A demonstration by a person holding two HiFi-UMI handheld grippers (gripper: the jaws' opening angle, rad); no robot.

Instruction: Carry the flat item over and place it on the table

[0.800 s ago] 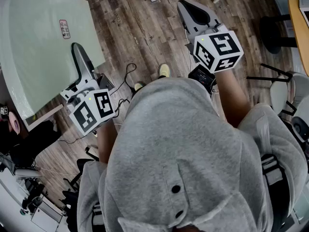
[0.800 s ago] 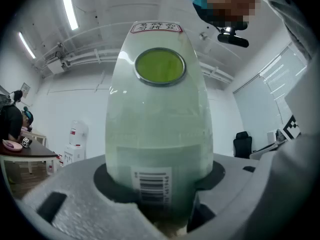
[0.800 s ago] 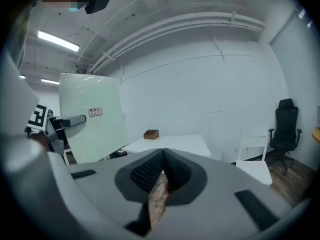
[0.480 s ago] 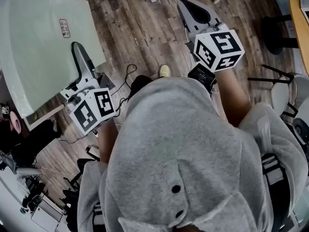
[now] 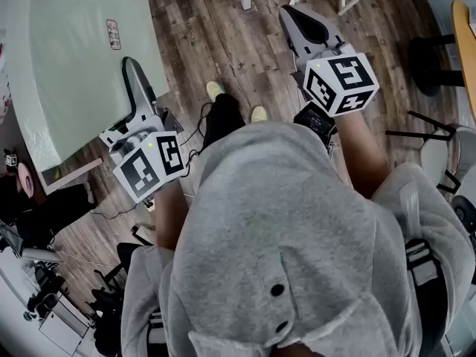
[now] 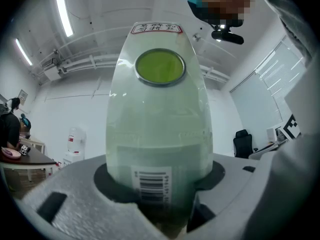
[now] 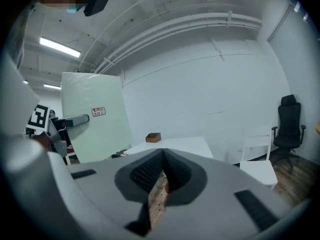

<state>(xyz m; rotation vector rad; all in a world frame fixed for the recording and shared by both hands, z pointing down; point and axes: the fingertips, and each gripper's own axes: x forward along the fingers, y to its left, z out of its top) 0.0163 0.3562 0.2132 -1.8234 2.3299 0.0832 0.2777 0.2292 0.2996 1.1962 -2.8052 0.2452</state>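
While the left gripper (image 5: 132,69) clamps the pale green board (image 5: 67,65) by its edge, right gripper (image 5: 297,19) closed, empty, well apart.

A small brown box (image 7: 153,137) sits on the white table (image 7: 180,145).

Both yellow shoes (image 5: 216,89) now show, one stepped ahead; the green board (image 5: 67,65) and left gripper (image 5: 134,74) have drifted slightly right.
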